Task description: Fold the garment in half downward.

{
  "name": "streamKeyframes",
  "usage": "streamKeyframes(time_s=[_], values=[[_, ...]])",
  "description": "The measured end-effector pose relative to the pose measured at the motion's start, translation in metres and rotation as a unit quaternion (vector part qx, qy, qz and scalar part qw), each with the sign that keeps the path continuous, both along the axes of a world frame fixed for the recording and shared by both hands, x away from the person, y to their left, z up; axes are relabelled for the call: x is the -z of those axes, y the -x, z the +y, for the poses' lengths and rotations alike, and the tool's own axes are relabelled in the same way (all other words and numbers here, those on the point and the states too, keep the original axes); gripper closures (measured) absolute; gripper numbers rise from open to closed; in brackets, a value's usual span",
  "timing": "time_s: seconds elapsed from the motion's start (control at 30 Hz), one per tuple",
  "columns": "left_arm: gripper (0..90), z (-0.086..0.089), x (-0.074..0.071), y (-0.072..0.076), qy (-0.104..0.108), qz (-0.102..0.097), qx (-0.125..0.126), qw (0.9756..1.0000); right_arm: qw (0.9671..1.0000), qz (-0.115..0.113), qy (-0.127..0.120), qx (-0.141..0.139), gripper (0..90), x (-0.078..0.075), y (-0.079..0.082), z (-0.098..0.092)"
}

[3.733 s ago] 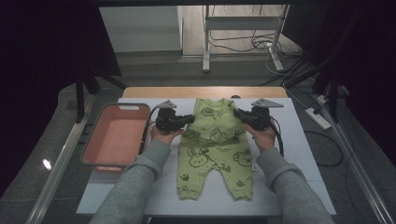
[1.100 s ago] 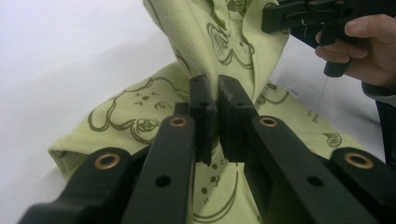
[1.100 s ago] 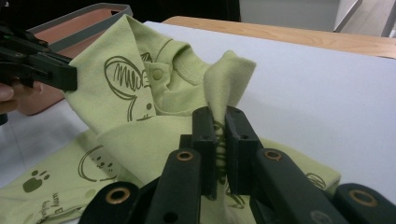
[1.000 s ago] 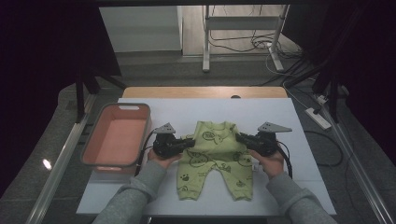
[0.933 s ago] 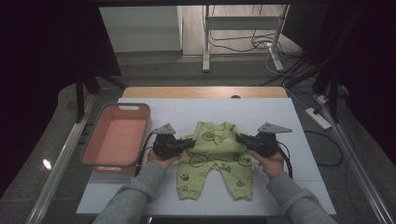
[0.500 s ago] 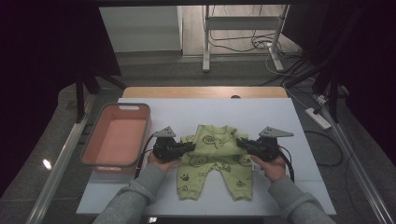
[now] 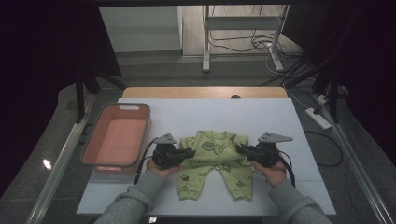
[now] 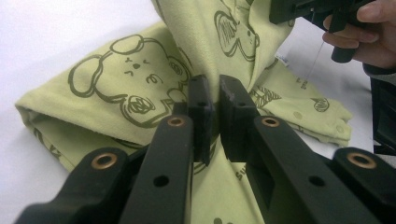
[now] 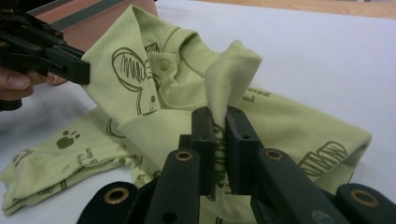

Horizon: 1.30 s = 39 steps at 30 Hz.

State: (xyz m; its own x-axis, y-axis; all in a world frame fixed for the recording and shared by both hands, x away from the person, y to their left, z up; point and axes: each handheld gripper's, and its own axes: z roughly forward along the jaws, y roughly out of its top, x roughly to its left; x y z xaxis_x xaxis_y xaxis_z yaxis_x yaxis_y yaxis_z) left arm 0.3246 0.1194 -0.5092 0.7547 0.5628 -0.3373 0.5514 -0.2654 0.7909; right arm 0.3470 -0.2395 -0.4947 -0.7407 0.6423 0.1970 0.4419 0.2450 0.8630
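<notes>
While both grippers' fingers pinch the romper's (image 7: 215,161) shoulders, left gripper (image 7: 186,154) and right (image 7: 243,150), its top folds toward the legs; folding seems barely half done.

White table with a garment and a tub

The table (image 7: 280,116) sits mid-frame, its white top edged by a wooden strip at the far side. A green baby romper (image 7: 215,163) lies partly folded at lower centre; a pink tub (image 7: 116,140) stands at centre left.
</notes>
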Motion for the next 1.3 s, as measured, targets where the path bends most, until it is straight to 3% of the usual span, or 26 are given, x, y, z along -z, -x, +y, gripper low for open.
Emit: streamKeyframes(time_s=[0.43, 0.77, 1.07, 1.3], values=[[80.1, 0.002, 0.005, 0.002, -0.009, 0.007, -0.006, 0.9999, 0.9998, 0.016, 0.008, -0.002, 82.6, 0.007, -0.001, 0.0], [71.9, 0.005, 0.004, 0.001, -0.006, 0.002, -0.013, 0.9999, 0.9998, 0.017, 0.009, -0.007, 76.2, 0.009, -0.002, 0.002], [49.0, 0.009, -0.007, 0.001, 0.002, -0.01, -0.024, 0.9996, 1.0, 0.007, 0.001, 0.004, 53.6, -0.003, -0.001, -0.001], [41.9, 0.015, -0.012, 0.0, -0.007, -0.015, -0.048, 0.9987, 0.9998, -0.002, 0.001, 0.019, 49.4, -0.017, -0.01, 0.002]])
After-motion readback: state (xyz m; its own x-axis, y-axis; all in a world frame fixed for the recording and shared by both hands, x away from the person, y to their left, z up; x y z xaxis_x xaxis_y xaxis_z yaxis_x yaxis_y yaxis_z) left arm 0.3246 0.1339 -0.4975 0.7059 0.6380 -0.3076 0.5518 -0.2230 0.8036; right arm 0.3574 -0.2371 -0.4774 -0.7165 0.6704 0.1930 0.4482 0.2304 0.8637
